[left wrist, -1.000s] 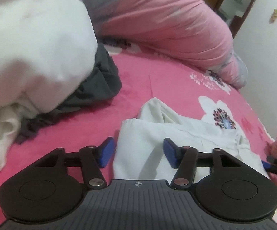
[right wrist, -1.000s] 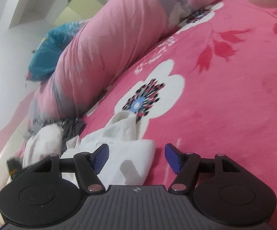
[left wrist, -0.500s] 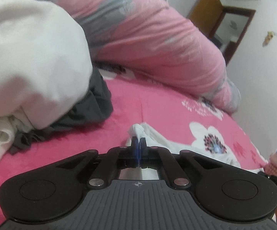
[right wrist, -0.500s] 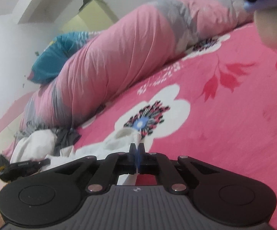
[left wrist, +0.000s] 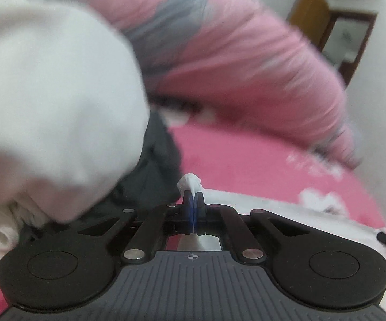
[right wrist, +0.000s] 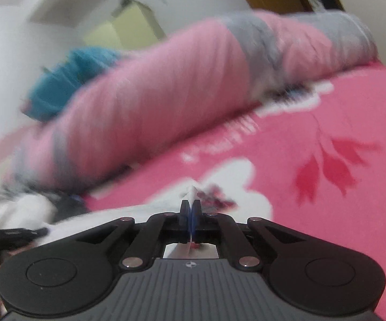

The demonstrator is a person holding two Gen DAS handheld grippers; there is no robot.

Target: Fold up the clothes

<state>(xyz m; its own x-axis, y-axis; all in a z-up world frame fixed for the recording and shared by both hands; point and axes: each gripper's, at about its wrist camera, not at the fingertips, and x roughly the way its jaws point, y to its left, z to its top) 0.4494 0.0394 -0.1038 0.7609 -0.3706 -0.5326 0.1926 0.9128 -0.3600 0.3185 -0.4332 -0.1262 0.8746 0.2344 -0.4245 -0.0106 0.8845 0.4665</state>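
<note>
A white garment (left wrist: 273,204) lies stretched across the pink floral bedsheet (left wrist: 235,160). My left gripper (left wrist: 192,200) is shut on one corner of it, and a small tuft of white cloth pokes out above the blue pads. My right gripper (right wrist: 190,208) is shut on another corner of the same white garment (right wrist: 128,212), whose cloth runs off to the left behind the gripper body. Both views are blurred by motion.
A pile of white clothes (left wrist: 48,107) over a dark grey garment (left wrist: 158,165) fills the left of the left wrist view. A rolled pink and grey quilt (right wrist: 166,96) lies along the far side of the bed, with a teal pillow (right wrist: 67,75) behind it.
Both grippers went from open over the white garment to shut on its corners. Since then both have lifted and swung, with the cloth drawn taut between them.
</note>
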